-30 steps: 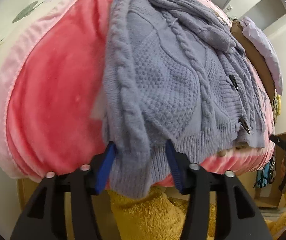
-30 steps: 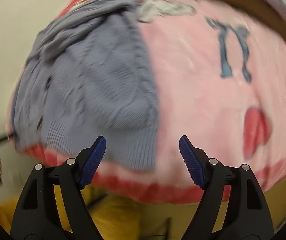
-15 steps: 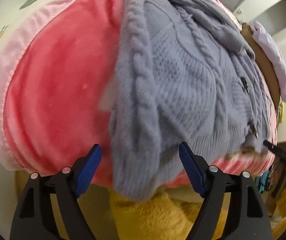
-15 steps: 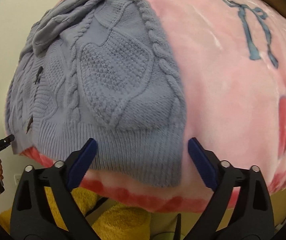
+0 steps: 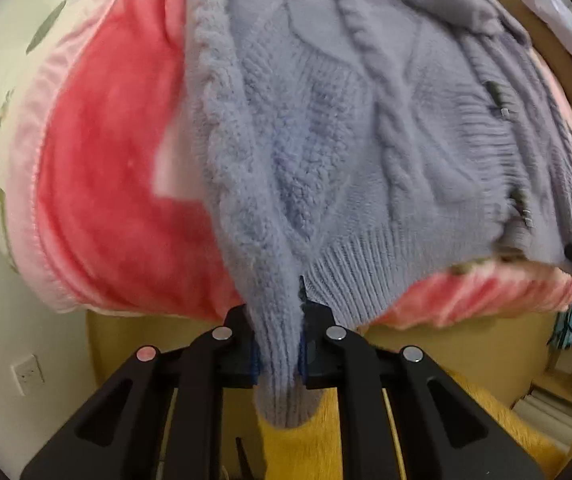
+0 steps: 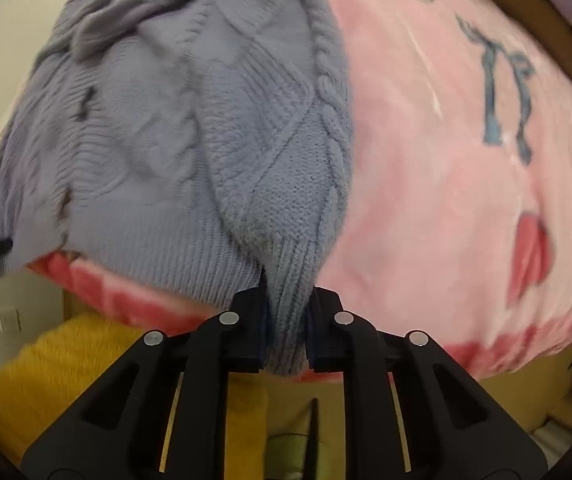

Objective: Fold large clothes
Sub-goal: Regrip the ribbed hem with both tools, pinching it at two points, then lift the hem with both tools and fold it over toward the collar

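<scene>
Lavender cable-knit cardigan point(image 5: 366, 128) lying on pink plush blanket point(image 6: 446, 168) over bed, hem at 6 o'clock. Left hand-held gripper point(image 5: 278, 344) clamping one ribbed hem corner; right hand-held gripper point(image 6: 286, 336) clamping other. Fold barely starting (sleeves apparently already tucked in); body fold remaining.
</scene>
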`<state>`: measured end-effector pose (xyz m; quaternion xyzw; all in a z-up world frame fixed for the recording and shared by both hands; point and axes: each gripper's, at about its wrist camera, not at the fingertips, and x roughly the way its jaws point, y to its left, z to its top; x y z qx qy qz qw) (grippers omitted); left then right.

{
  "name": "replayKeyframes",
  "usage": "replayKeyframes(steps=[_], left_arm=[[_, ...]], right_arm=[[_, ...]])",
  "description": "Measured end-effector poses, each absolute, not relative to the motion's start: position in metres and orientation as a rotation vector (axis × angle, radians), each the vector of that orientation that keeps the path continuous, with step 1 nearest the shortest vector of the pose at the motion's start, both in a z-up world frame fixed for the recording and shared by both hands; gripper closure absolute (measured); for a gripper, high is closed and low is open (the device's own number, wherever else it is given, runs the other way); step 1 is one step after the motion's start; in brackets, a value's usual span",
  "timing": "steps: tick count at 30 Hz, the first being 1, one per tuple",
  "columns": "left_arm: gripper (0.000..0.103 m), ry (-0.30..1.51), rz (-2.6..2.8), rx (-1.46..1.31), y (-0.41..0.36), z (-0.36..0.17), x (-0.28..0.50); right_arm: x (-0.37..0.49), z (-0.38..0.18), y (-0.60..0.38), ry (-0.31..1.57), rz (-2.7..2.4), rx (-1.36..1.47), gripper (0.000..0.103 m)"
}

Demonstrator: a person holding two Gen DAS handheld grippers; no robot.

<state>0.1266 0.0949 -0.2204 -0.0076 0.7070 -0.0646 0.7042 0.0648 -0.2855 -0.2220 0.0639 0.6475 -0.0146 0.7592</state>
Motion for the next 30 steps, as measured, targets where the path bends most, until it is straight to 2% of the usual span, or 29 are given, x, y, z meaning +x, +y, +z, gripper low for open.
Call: replayKeyframes(steps=[8,16,22,30], left_arm=[[0.090,1.439,-0.037,-0.107,0.146,-0.114,0.175],[0.090,1.262,-0.057,-0.171,0.153,-0.051,0.280],[0.090,1.207,-0.027,-0.291,0.155,-0.052,0.406],[0.090,1.177,0.031,-0.243,0.133,-0.090,0.531]], right_arm=[[0.099,-0.111,-0.285,1.245,0.002,0.097,0.091],[0.219,-0.018,-0.285,1.044,-0.100,0.039,0.091],[0.324,-0.011,-0.286,0.946,-0.145,-0.051,0.091],[0.472,-0.061,-0.304,0.928,-0.166,-0.014,0.090]])
